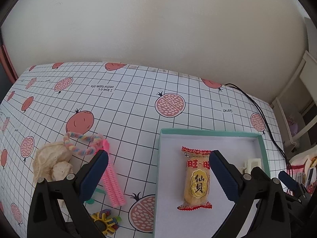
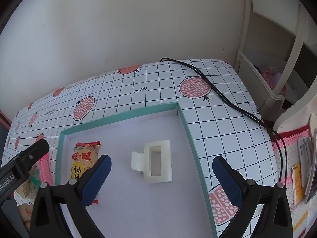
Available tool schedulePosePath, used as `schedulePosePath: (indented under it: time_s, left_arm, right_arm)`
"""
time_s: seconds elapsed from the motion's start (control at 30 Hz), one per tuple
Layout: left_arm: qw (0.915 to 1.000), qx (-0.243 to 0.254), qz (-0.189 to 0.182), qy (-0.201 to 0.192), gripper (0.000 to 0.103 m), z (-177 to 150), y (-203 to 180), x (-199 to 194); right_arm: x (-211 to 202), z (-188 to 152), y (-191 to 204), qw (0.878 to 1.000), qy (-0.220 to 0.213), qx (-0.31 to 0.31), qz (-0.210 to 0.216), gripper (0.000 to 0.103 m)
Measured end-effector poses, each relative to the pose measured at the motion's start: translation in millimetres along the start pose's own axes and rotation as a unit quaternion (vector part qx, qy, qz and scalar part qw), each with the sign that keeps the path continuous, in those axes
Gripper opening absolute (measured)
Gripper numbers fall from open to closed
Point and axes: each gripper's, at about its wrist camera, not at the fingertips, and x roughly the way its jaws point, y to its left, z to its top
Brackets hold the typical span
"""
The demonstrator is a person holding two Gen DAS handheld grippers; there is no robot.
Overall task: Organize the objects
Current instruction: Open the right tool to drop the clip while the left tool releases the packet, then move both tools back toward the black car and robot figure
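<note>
Both hand-held grippers were empty. The left gripper [image 1: 158,158] stood with its jaws wide apart above the left wall of the teal-rimmed tray [image 1: 210,132]. The right gripper [image 2: 161,163] stood likewise spread, over the tray interior.

Tray contents: one rice cracker packet [image 1: 196,180] lay flat near the left wall, and one white claw hair clip [image 2: 153,161] lay near the centre, the two well apart.

Items outside the tray, on the pomegranate-print tablecloth [image 1: 128,103], all to its left:
- pink hair roller [image 1: 113,186], nearest the tray;
- pastel twisted pipe cleaner [image 1: 83,141];
- cream fluffy item [image 1: 52,162], identity not determinable;
- yellow toy gear [image 1: 104,223] at the lower edge.

Judged step: sorting was partly complete, with two items placed and a release apparently just made. The next move probably called for the left gripper to shift left and down onto the pink hair roller, closing across its narrow width.

Clearances: the tray wall was low but would need to be cleared on return. The tray floor was open at the back and right. A black cable [image 2: 218,91] ran along the table's far right corner, well apart from the work zone. The table's right edge lay close beyond the tray.
</note>
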Motion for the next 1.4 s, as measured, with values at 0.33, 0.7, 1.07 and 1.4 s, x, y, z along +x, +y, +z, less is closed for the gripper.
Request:
schedulePosePath:
  time_s: [0.33, 0.7, 1.07, 1.4]
  left_arm:
    - [0.9997, 0.02, 0.009, -0.011, 0.101, -8.9, 16.7, -74.1]
    - [0.9994, 0.003, 0.021, -0.027, 0.101, -42.0, 72.1, -143.1]
    - [0.9977, -0.054, 0.04, 0.009, 0.101, -79.4, 150.8, -143.5]
    - [0.99, -0.115, 0.062, 0.054, 0.101, -103.7, 205.6, -127.6]
  right_arm:
    - [-63.4, -16.8, 20.1, 1.0, -0.004, -0.015, 0.007, 0.103]
    - [-128.4, -53.1, 61.7, 0.998, -0.006, -0.055, 0.034, 0.103]
    - [-132.9, -92.9, 123.2, 0.992, 0.019, -0.107, 0.062, 0.103]
    - [-104.4, -119.0, 172.0, 0.986, 0.056, -0.139, 0.076, 0.103]
